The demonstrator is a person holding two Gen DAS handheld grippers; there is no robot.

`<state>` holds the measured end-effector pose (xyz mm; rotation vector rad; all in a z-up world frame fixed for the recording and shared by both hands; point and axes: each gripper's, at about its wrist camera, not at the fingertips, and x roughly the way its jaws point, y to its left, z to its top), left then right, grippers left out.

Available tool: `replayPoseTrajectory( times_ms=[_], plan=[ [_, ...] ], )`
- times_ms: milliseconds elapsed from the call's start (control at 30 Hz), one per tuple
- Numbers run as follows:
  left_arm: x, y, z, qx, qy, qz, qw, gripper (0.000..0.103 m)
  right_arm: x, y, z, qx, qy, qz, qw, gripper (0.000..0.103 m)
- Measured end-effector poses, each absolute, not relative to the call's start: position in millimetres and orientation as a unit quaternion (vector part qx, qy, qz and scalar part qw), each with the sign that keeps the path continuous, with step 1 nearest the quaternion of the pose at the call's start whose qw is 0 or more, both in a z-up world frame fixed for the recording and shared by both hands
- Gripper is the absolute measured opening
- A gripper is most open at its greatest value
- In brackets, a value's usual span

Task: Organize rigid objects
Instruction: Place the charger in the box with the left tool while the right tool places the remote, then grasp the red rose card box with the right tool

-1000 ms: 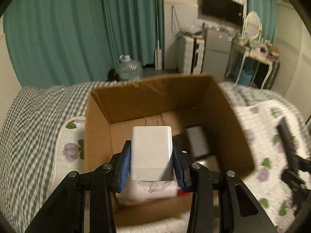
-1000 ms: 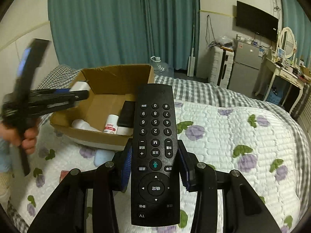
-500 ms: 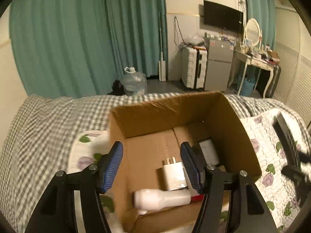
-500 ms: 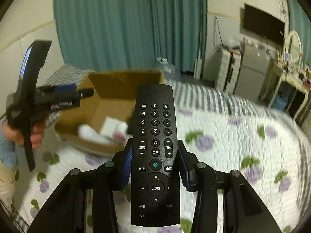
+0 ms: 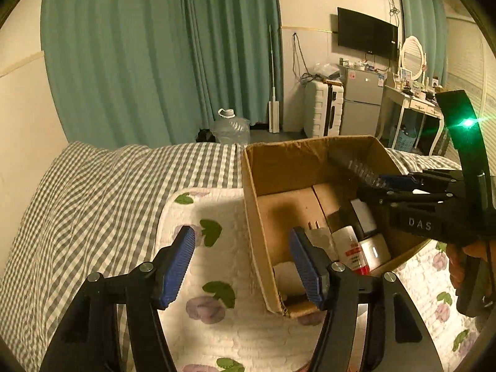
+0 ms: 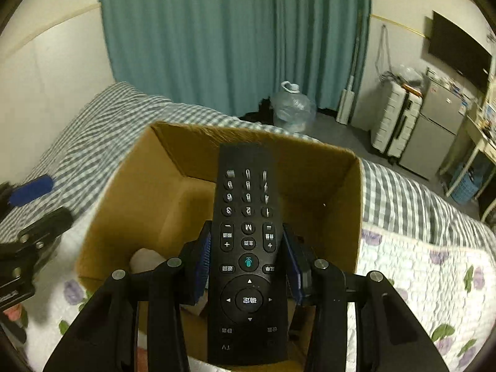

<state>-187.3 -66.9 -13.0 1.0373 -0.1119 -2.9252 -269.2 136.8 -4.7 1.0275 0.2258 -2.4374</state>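
Observation:
My right gripper (image 6: pixel 246 260) is shut on a black remote control (image 6: pixel 248 248) and holds it over the open cardboard box (image 6: pixel 130 192) on the bed. In the left wrist view the right gripper (image 5: pixel 384 186) reaches into the box (image 5: pixel 257 217) from the right with the remote (image 5: pixel 353 164) blurred. My left gripper (image 5: pixel 241 263) is open and empty, beside the box's left wall. A white charger (image 5: pixel 319 238), a white bottle with a red label (image 5: pixel 348 248) and other small items lie in the box.
The bed has a grey checked sheet (image 5: pixel 93 192) and a white floral quilt (image 5: pixel 217 266). Beyond it are teal curtains (image 5: pixel 155 55), a water jug (image 5: pixel 232 127), a suitcase (image 5: pixel 324 108), a fridge and a dressing table.
My left gripper let go of the white charger into the box, opened and drew back to the left. My right gripper carried the remote from over the quilt to over the box.

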Motion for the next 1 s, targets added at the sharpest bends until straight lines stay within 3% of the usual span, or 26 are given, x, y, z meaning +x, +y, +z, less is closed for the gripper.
replayPoseTrajectory(
  times_ms=[100, 200, 267, 333, 733, 1000],
  plan=[
    [-180.9, -66.0, -10.5, 0.334, -0.031, -0.942, 0.014, 0.066, -257.4, 144.5, 4.8, 0.366, 0.078, -0.897, 0.233, 0.066],
    [-163.8, -64.1, -3.3, 0.328, -0.025, -0.944, 0.012, 0.066, -229.1, 159.5, 25.4, 0.343, 0.08, -0.908, 0.227, 0.069],
    [-150.3, -62.9, -3.2, 0.328, -0.02, -0.944, 0.008, 0.066, -204.9, 171.5, 35.7, 0.33, 0.089, -0.915, 0.216, 0.083],
    [-137.0, -58.2, -8.8, 0.339, -0.022, -0.941, 0.004, 0.067, -185.6, 185.9, 40.7, 0.326, 0.094, -0.918, 0.207, 0.088],
    [-91.6, -1.4, -103.3, 0.438, -0.058, -0.897, -0.014, 0.068, -108.9, 235.0, -35.6, 0.382, 0.077, -0.898, 0.207, 0.09],
    [-90.3, -20.2, -121.2, 0.447, -0.065, -0.892, 0.03, 0.068, -98.8, 207.4, -71.0, 0.406, 0.09, -0.876, 0.245, 0.09]
  ],
)
